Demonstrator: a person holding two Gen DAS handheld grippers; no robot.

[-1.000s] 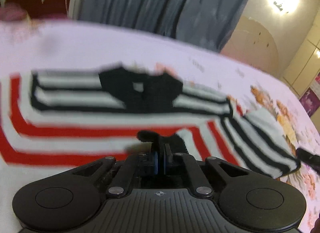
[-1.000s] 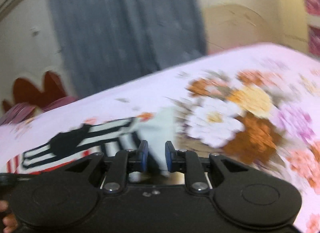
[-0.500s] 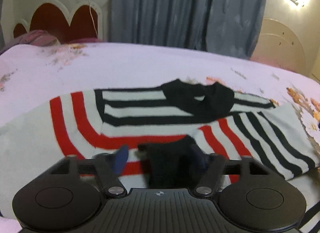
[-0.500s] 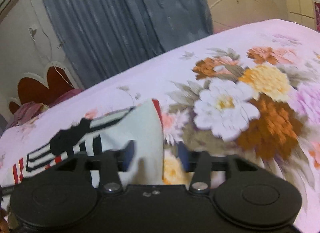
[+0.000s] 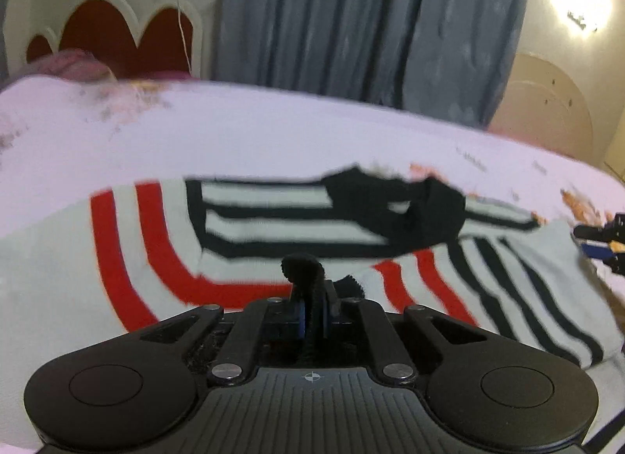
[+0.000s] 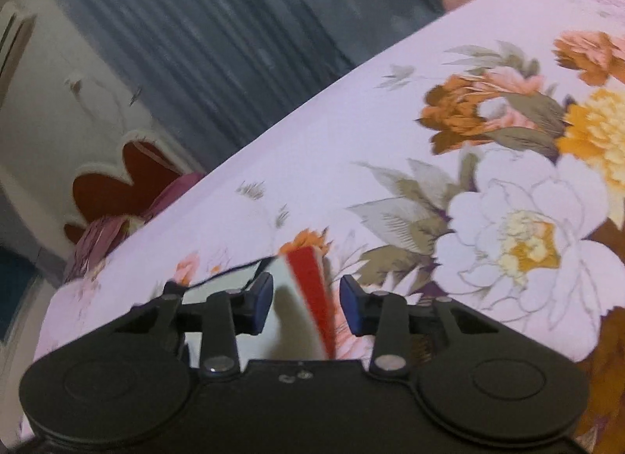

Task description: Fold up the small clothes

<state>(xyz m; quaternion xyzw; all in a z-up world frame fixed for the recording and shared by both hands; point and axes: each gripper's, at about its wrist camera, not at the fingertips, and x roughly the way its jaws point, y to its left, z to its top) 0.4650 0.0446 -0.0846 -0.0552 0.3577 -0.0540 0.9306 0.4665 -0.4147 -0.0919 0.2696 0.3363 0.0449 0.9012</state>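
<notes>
A small white shirt with red and black stripes and a black collar lies spread on the bed. My left gripper is shut on a black fold of the shirt's near edge. In the right wrist view my right gripper is open, its blue pads either side of the shirt's white corner with a red stripe. The right gripper also shows at the far right of the left wrist view.
The bed has a pink floral sheet. A red scalloped headboard and a purple pillow are at the far left. Grey curtains hang behind the bed.
My left gripper opened half a second ago and has shut again on the black fold. My right gripper opened and now stands over the shirt's corner.
</notes>
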